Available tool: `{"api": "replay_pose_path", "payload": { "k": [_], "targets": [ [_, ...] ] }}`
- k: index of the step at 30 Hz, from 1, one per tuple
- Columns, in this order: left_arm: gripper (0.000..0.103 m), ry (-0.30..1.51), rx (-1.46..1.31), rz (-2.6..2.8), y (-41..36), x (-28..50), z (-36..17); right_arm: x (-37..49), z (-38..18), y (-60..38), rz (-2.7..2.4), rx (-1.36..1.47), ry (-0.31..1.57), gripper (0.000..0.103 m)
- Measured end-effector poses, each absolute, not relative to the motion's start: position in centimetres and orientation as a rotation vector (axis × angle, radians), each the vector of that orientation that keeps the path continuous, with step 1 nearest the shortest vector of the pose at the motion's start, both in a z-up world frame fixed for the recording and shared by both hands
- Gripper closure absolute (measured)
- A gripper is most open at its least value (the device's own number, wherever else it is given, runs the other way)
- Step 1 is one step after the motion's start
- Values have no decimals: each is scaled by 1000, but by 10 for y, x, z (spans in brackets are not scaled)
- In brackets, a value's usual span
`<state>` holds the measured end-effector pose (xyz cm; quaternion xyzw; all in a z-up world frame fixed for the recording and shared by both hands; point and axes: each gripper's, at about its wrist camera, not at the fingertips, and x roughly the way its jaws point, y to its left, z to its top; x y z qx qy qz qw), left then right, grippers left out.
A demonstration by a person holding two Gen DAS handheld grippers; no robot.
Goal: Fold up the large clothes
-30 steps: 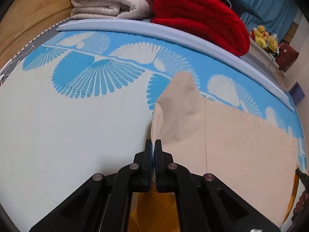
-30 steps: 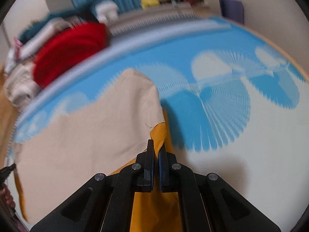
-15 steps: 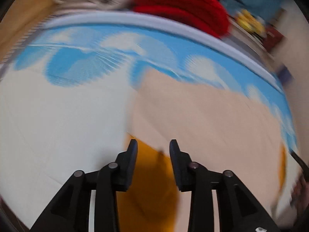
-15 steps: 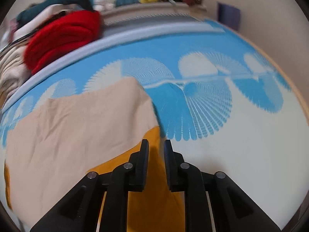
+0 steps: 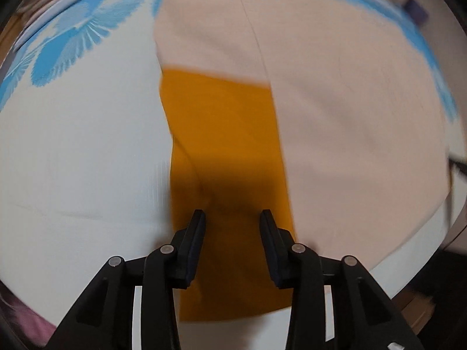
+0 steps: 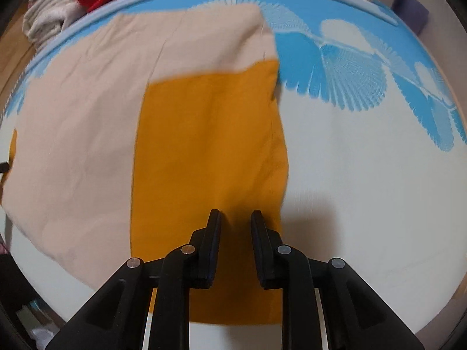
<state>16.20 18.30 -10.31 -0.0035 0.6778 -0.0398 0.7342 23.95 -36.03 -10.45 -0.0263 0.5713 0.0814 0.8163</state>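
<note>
Left wrist view: garment (image 5: 335,110) lies flat on the bed sheet (image 5: 81,151), beige panel from 12 to 3 o'clock, orange panel (image 5: 221,134) at centre.
Left gripper (image 5: 232,218): jaws opening, pads clear of the orange cloth below, nothing held.
Right gripper (image 6: 235,218): jaws opening above the orange panel's (image 6: 210,134) near end, holding nothing.
Handling: likely light, soft, limp; pinch corners or hems.
Edges: orange hem at 6 o'clock.
Room: bare sheet at 9 o'clock in the left view.
</note>
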Motion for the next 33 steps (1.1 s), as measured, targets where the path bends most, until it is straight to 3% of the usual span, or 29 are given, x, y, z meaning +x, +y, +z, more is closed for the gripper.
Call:
{"api": "replay_pose_path", "payload": {
  "k": [6,11,15,20,25,28,31,33],
  "targets": [
    [56,1505,20,-27,190,149,-102,227,-107,-355,146,-100,1259,81],
    [56,1495,56,34,181,154,-86,217,-117,-348,114,-180,1311,81],
    [56,1337,17,89,163,161,-50,221,-114,-352,38,-176,1364,81],
    [56,1136,-43,98,128,140,-21,204,-49,-331,15,-69,1036,80],
    [56,1113,16,57,78,117,-20,158,-35,-260,170,-58,859,80],
    [56,1092,26,43,60,100,-20,141,-58,-209,277,-136,914,80],
    [56,1061,44,54,64,70,-22,147,-107,-190,262,-251,1093,80],
    [56,1057,35,59,63,56,-21,139,-102,-198,215,-183,1092,80]
  ]
}}
